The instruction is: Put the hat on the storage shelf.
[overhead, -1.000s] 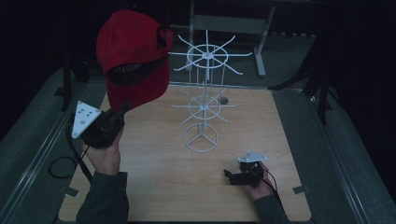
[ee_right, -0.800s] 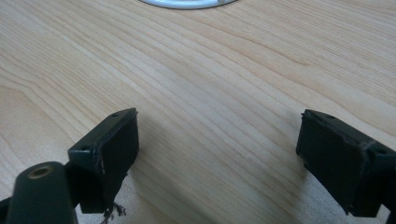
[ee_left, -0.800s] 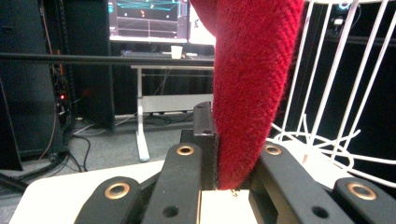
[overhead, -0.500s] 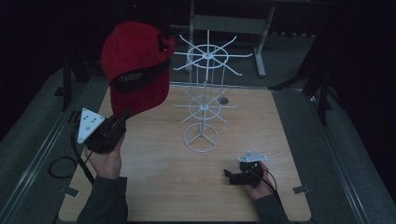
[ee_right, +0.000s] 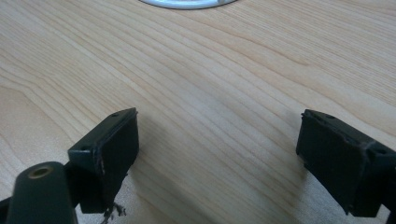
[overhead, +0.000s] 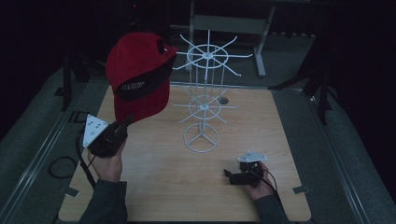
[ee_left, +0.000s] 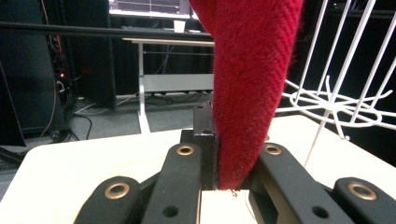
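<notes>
Above the left half of the counter (overhead: pixel 154 182), we hold the red cap (overhead: pixel 139 79) aloft with the left gripper (overhead: pixel 122 125), whose fingers (ee_left: pixel 187 179) pinch the cap's brim from both sides, as the left gripper view confirms. We carry the cap level with the upper ring of the white wire rack (overhead: pixel 204 93), just beside its left-hand prongs but, as far as we can tell, not yet touching them. We rest the right gripper (overhead: pixel 229 175) on the counter near its right front, well apart from the rack's base, with its fingers (ee_right: pixel 109 151) spread wide over bare wood and holding nothing. We judge the lift complete and the approach nearly so; hooking the cap onto a prong and letting go of the brim remain to be done.
</notes>
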Available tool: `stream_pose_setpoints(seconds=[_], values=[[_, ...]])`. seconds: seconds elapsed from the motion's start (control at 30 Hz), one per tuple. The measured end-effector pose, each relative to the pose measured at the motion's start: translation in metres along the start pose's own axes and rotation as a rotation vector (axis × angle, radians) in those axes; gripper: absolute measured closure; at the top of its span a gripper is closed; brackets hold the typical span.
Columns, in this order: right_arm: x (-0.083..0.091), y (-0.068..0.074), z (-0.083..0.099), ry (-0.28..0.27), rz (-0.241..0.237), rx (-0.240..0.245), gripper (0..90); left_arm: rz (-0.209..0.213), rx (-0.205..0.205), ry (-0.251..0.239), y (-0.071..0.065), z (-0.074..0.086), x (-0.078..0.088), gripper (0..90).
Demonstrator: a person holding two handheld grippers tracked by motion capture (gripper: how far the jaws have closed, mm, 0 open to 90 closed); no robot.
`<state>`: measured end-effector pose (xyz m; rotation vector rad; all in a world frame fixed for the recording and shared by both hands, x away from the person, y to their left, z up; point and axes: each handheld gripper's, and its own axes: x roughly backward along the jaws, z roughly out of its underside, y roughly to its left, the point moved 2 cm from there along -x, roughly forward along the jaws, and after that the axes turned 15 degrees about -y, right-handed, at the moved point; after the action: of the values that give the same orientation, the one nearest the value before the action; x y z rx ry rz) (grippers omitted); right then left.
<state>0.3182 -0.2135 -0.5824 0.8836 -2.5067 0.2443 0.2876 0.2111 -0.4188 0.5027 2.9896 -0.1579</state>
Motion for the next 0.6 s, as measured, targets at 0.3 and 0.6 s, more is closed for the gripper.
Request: stream_pose_setpoints(seconds=[0.3, 0.6], values=[[0.000, 0.000, 0.000, -0.001, 0.000, 0.002, 12.9, -0.002, -0.001, 0.023, 0.000, 0.009, 0.000, 85.6], [0.000, 0.000, 0.000, -0.003, 0.000, 0.001, 12.9, 0.003, -0.003, 0.053, 0.000, 0.021, 0.000, 85.5]])
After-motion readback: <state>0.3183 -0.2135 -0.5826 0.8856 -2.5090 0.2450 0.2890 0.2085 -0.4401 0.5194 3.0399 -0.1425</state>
